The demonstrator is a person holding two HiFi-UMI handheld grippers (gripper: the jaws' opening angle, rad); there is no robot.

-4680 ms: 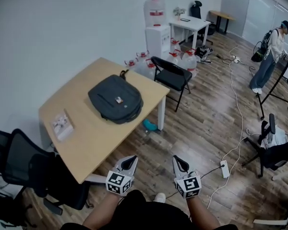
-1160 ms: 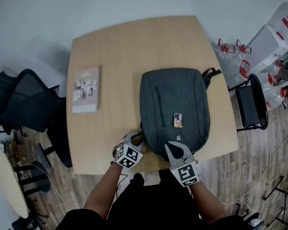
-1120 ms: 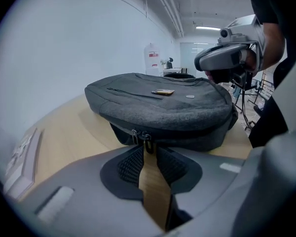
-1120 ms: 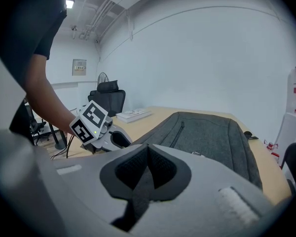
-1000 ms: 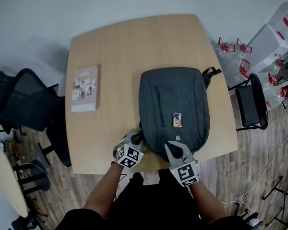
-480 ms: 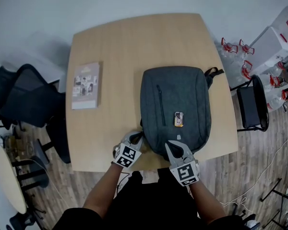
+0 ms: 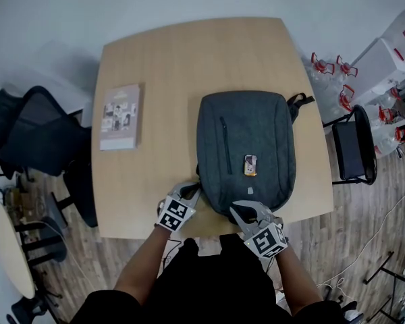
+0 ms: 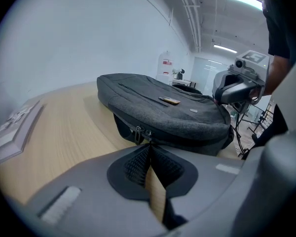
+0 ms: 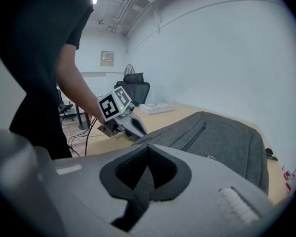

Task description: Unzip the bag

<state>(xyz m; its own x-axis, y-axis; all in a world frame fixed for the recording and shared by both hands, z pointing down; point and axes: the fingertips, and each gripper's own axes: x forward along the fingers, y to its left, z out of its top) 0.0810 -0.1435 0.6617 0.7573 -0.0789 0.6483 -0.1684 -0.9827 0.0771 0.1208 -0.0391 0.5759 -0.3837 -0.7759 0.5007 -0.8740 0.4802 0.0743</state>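
A dark grey backpack (image 7: 246,133) lies flat on the wooden table (image 7: 169,66), its bottom end toward me. My left gripper (image 7: 191,190) is at the bag's near left corner. In the left gripper view its jaws (image 8: 149,146) are closed together on the thin zipper pull (image 8: 147,138) that hangs from the two sliders (image 8: 139,131) on the bag's side (image 8: 163,112). My right gripper (image 7: 237,209) rests shut over the bag's near edge, with grey fabric (image 9: 222,137) under its tips (image 9: 148,148). Each gripper shows in the other's view: the right gripper (image 8: 234,88) and the left gripper (image 9: 119,113).
A book (image 7: 120,117) lies on the table to the left of the bag. A black office chair (image 7: 34,147) stands at the table's left side. To the right stand a folding chair (image 7: 354,150) and several water bottles (image 7: 327,69).
The view has shifted slightly. Both grippers have turned a little at the bag's near edge; the right one has tilted and moved slightly right. The bag has stayed in place.
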